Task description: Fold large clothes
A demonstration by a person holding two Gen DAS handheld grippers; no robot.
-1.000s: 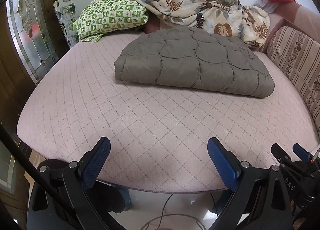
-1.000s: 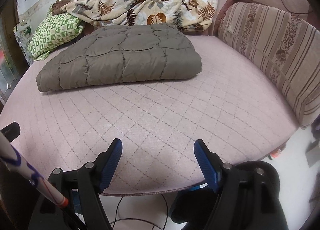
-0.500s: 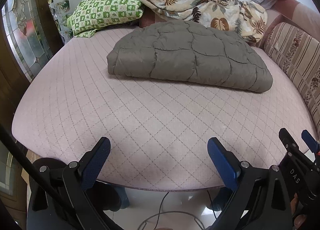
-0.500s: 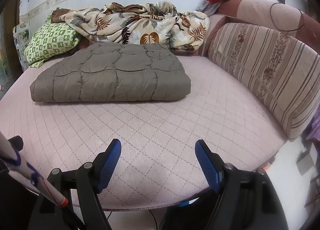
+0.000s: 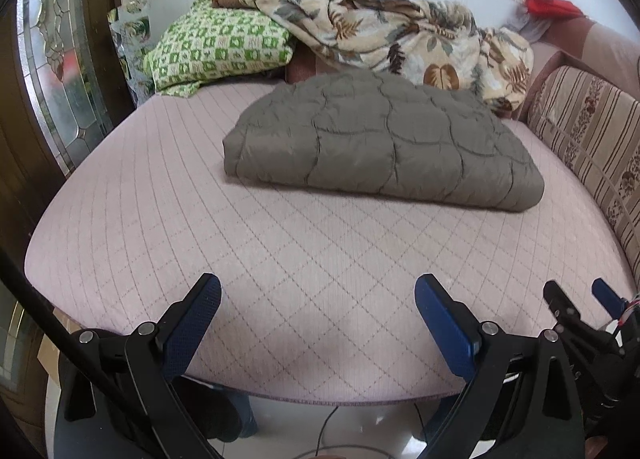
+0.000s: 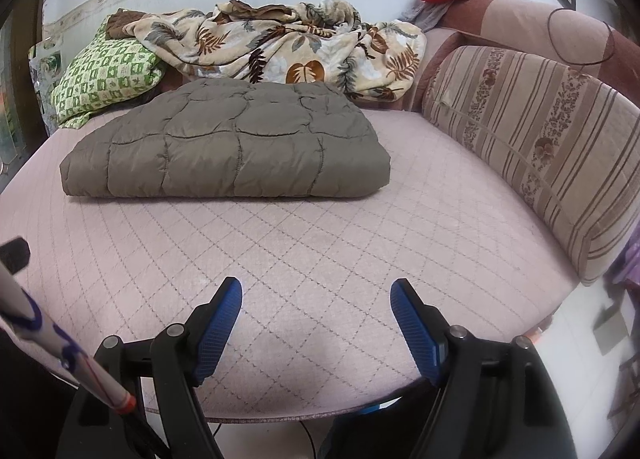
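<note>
A grey-brown quilted garment (image 5: 380,143) (image 6: 232,147) lies folded into a thick rectangle on the pink quilted bed (image 5: 280,259) (image 6: 320,251), toward the far side. My left gripper (image 5: 318,295) hangs open over the bed's near edge, well short of the garment, nothing between its blue pads. My right gripper (image 6: 316,295) is open too, at the same near edge with empty jaws. The right gripper's tips (image 5: 580,299) also show at the lower right of the left wrist view.
A leaf-print blanket (image 5: 400,35) (image 6: 288,43) and a green checked pillow (image 5: 216,51) (image 6: 104,75) are heaped at the wall. A striped cushion (image 5: 592,147) (image 6: 540,147) borders the right side. A glass-panelled door (image 5: 52,79) stands at left. Floor and cables lie below.
Both grippers have tilted upward and drawn back slightly, so more of the wall shows and the garment sits lower in view. The garment has not moved. Both stay open.
</note>
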